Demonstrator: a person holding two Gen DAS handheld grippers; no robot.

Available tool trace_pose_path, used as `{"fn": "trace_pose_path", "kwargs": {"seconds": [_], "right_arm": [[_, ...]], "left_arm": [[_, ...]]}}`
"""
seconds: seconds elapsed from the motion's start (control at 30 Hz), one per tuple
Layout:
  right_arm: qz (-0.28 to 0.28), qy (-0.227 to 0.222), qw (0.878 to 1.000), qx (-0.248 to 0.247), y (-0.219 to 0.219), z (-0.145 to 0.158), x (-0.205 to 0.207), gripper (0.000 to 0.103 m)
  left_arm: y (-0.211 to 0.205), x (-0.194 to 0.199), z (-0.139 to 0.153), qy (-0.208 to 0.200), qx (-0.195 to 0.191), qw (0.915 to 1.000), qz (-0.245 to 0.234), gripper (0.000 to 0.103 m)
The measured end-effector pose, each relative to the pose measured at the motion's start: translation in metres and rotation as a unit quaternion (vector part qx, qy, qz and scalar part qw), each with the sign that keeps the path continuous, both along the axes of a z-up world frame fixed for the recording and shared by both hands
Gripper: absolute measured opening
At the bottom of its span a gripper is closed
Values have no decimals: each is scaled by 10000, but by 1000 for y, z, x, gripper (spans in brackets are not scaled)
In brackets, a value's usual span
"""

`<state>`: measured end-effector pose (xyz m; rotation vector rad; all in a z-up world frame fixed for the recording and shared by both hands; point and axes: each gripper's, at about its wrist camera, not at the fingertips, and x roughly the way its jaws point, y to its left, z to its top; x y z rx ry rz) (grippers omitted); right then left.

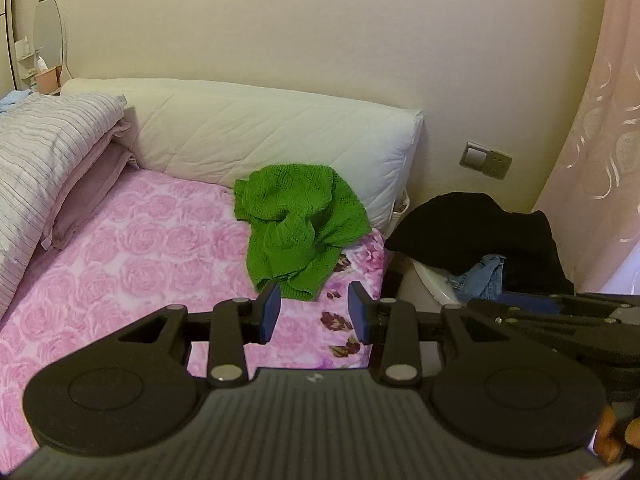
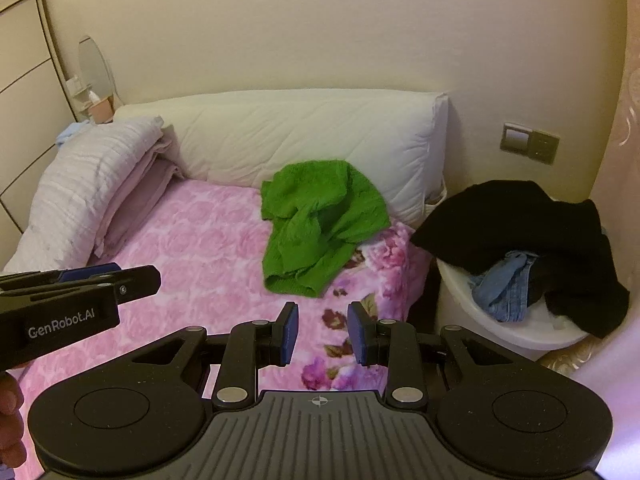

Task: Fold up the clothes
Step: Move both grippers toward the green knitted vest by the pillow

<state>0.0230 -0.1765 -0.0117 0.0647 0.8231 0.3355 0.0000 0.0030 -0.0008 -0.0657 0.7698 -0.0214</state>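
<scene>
Green knit sweater [image 1: 298,228] lies crumpled on the bed [image 1: 160,248], just ahead of my left gripper [image 1: 314,312] and right gripper [image 2: 322,334], both jaws wide and holding nothing; soft, floppy, I'd pinch its near hem

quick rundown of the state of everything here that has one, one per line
left hand-held gripper: open, empty, above the bed
right hand-held gripper: open, empty
green knit sweater: crumpled, unfolded, on the bedspread against the white pillow
black garment: draped unfolded over the laundry basket
jeans: bunched in the basket
striped bedding: folded, stacked at the left
</scene>
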Motion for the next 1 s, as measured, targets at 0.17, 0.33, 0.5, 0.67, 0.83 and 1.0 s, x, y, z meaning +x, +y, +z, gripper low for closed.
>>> {"fn": "trace_pose_path", "kwargs": {"seconds": [0.17,0.33,0.5,0.67,0.83,1.0], "right_arm": [[1,59,9999,-110,6,-1,7,31],[0,60,9999,-145,17,-4,14,31],[-23,-63,9999,-132,29,-3,10,31],[-31,-39,9999,-149,37,-1,15,31],[-57,-32,9998,-181,45,-3,14,31],[-109,-6,9997,-222,52,-3,15,31]], "left_arm": [[10,8,1,88,19,9999,-54,33],[29,4,-3,-112,-37,9999,-76,32],[37,5,-8,-116,-69,9999,-87,33],[46,5,-11,-78,-114,9998,-109,32],[55,7,-11,-32,-167,9998,-119,33],[63,10,-12,24,-222,9997,-140,33]]}}
